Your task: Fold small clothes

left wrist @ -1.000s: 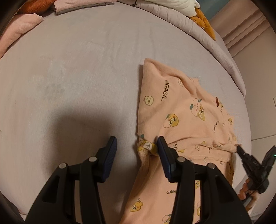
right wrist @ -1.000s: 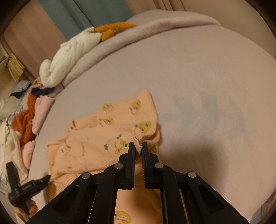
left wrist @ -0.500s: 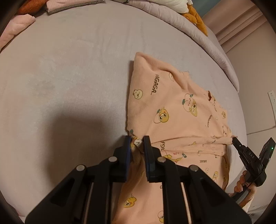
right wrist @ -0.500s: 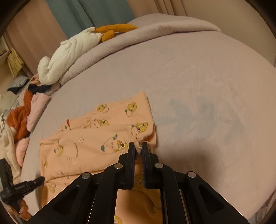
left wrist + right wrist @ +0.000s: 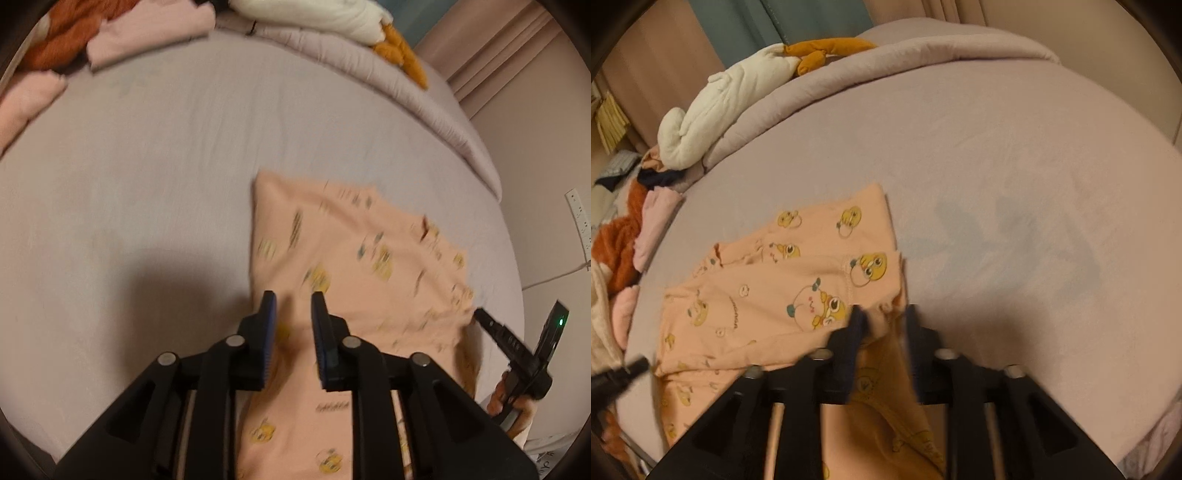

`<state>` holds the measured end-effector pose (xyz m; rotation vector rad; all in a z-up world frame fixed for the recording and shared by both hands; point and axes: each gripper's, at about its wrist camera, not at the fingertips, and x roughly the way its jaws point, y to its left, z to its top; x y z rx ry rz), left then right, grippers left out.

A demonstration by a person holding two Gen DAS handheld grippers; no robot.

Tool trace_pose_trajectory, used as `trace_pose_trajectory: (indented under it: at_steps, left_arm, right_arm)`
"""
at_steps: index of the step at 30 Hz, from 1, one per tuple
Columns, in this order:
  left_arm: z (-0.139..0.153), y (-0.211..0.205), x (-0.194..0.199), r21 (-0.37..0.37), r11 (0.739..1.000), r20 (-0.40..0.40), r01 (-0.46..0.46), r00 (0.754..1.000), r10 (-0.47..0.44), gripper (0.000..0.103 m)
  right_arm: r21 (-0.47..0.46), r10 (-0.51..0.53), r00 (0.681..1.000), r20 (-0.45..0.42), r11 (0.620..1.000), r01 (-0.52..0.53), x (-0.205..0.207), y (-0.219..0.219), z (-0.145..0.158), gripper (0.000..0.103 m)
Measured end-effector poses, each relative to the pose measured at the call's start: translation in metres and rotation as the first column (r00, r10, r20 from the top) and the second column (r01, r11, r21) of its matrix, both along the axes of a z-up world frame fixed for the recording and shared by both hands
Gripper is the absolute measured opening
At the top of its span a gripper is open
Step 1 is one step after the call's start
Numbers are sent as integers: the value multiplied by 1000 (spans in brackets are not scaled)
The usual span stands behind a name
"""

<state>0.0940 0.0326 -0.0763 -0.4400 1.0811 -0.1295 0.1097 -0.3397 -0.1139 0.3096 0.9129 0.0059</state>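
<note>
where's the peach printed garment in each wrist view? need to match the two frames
Left wrist: the peach printed garment lies centre-right, running down under the left gripper.
Right wrist: it lies centre-left, its right edge between the fingers of the right gripper.
Shared landmark: the white rolled cloth on the quilt at the far edge.

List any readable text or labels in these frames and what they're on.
"GAGAGA", blurred and only roughly legible: small dark print on the peach cartoon-print cotton garment, left wrist view.
Small dark word on the same garment, right wrist view: too small and tilted to read.
No other text visible.
</note>
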Motion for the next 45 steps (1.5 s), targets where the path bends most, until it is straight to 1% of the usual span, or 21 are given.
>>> trace_pose_trajectory:
  at_steps: [1,4,6,9,10,14,16,24,27,31,34,36,38,39,41,43,45]
  left_arm:
    - [4,-2,7,9,1000,15,-6,1000,6,25]
    - [6,-9,27,22,1000,58,-6,998,5,26]
    - [0,-15,38,25,1000,56,3,998,-4,25]
    - [-19,-21,56,28,999,20,17,1000,-18,24]
    - [-28,-23,62,29,999,-3,18,1000,-18,24]
    - [-46,-22,68,65,998,-51,20,999,-17,24]
    - [-50,-22,65,71,997,-49,19,999,-16,25]
    - [-44,-26,44,112,993,-35,27,999,-24,25]
    - [-45,-22,32,108,994,-29,21,999,-18,25]
    - [-44,-20,10,94,996,-21,5,1000,-3,25]
    - [-40,-18,-6,87,996,-27,-7,1000,9,27]
    - [-35,-17,-16,91,996,-28,-17,999,20,33]
    - [-27,-14,-28,81,997,-27,-16,999,18,47]
    - [-21,-13,-35,59,998,-16,-15,1000,16,52]
    - [-14,-13,-48,36,999,3,-11,1000,11,70]
    - [-10,-11,-63,26,1000,13,-10,1000,10,76]
    - [-11,-10,-76,15,1000,7,-12,1000,12,77]
  right_arm:
    - [-14,2,1000,23,1000,-1,-1,2,6,44]
    - [-20,29,998,59,999,-28,4,9,15,44]
    - [-11,47,997,67,999,-46,10,13,16,44]
    - [-23,77,995,58,997,-75,19,23,11,44]
    - [-27,89,995,48,996,-88,23,27,7,44]
    - [-24,105,994,-10,994,-105,29,30,-7,44]
    - [-41,109,994,-28,993,-110,30,32,-12,44]
    - [-60,123,992,-28,990,-124,17,33,-13,44]
    - [-68,123,992,-33,990,-125,12,32,-13,44]
    - [-111,112,993,-42,987,-116,3,32,-15,44]
    - [-109,105,994,-43,988,-109,-2,29,-13,44]
    - [-105,98,994,-45,989,-103,-5,25,-11,44]
    - [-99,102,994,-36,990,-105,-10,23,-6,44]
    - [-100,104,994,-27,989,-106,-12,22,-3,44]
    - [-108,108,994,-6,988,-108,-19,21,5,46]
    - [-121,112,994,14,987,-110,-28,19,12,61]
    - [-123,123,992,35,985,-118,-39,17,17,66]
